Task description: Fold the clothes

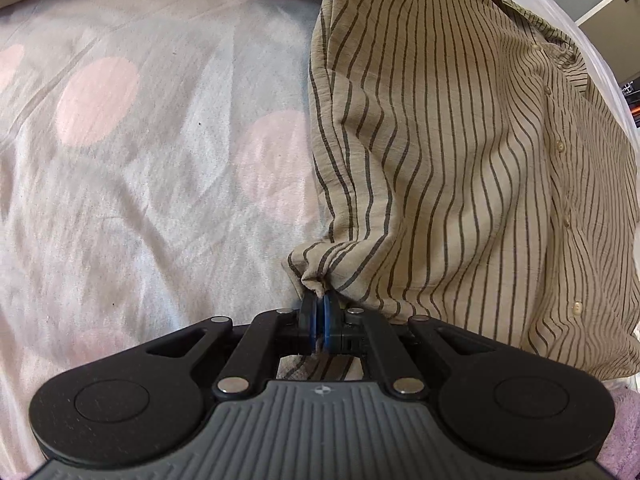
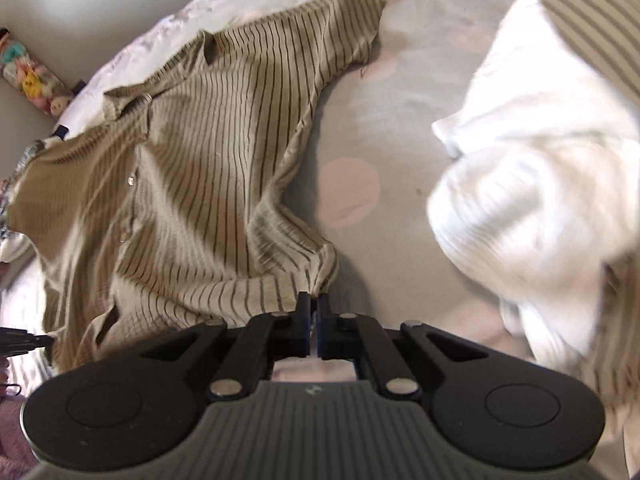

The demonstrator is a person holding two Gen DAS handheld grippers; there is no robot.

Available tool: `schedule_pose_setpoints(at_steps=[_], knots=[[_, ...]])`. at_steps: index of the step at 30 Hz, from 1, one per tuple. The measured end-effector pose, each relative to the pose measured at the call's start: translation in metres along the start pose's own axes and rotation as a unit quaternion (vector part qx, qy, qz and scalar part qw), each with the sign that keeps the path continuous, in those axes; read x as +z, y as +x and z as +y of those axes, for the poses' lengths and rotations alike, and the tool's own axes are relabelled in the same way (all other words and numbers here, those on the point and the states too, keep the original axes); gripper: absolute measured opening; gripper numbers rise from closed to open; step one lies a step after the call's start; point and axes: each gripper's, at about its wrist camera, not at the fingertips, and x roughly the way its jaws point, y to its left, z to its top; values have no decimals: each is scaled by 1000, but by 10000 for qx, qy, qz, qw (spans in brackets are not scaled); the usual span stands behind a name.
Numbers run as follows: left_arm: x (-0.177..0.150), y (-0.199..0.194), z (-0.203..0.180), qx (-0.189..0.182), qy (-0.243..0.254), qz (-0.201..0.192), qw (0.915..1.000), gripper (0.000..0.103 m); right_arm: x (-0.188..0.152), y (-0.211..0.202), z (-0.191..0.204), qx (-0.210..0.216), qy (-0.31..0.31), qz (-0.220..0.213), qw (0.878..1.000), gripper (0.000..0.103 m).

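Note:
A beige shirt with dark stripes [image 1: 440, 140] lies on a bed sheet with pink dots [image 1: 120, 160]. Its button placket runs down the right side in the left wrist view. My left gripper [image 1: 320, 300] is shut on a bunched corner of the shirt's lower edge. In the right wrist view the same striped shirt [image 2: 192, 168] spreads over the left half, collar at the upper left. My right gripper [image 2: 314, 300] is shut, its fingertips pinching the shirt's other lower corner at the hem.
A white garment [image 2: 532, 180] lies crumpled on the sheet [image 2: 352, 192] to the right of the right gripper. Another striped cloth [image 2: 592, 20] shows at the top right. Small toys [image 2: 28, 76] sit by the wall at far left.

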Motion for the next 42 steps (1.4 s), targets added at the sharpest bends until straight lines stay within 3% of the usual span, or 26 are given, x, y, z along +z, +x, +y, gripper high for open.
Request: schedule_pose_setpoints(at_steps=[4,8,13,18,20,22,24,26,29,33,37,42], knots=[[-2,-27,3,-142,130,-18,9998,0,-14,-11,-4,-20,1,44,10000,3],[-2,-52,8,71,257,-40,9996,0,-21,-7,-4,-137,-67,181,9997,3],[-9,-44,7,450,415,330,9976,0,-27,13,-5,-475,-215,483,9975,3],[-10,-27,5,739,489,550,9945,0,-35,30,-16,-544,-70,768,9955,3],[-8,-25,4,793,511,667,9933,1,-38,32,-20,-497,-16,816,9954,8],[-8,-28,3,756,536,655,9935,3,-41,25,-26,-524,57,739,9959,20],[-7,-36,3,586,537,507,9956,10,-43,15,-30,-534,164,595,9967,34],[-6,-48,4,347,479,239,9980,21,-42,4,-32,-529,250,418,9974,33],[1,-64,5,222,412,-179,9987,22,-35,-12,-28,-535,365,98,9979,35],[17,-76,10,215,299,-668,9971,23,-18,-23,-14,-390,476,-315,9976,48],[31,-88,4,153,209,-1016,9945,23,-3,-19,11,-176,472,-474,9976,49],[50,-96,-26,118,596,-1303,9896,23,18,4,59,11,290,-575,9979,48]])
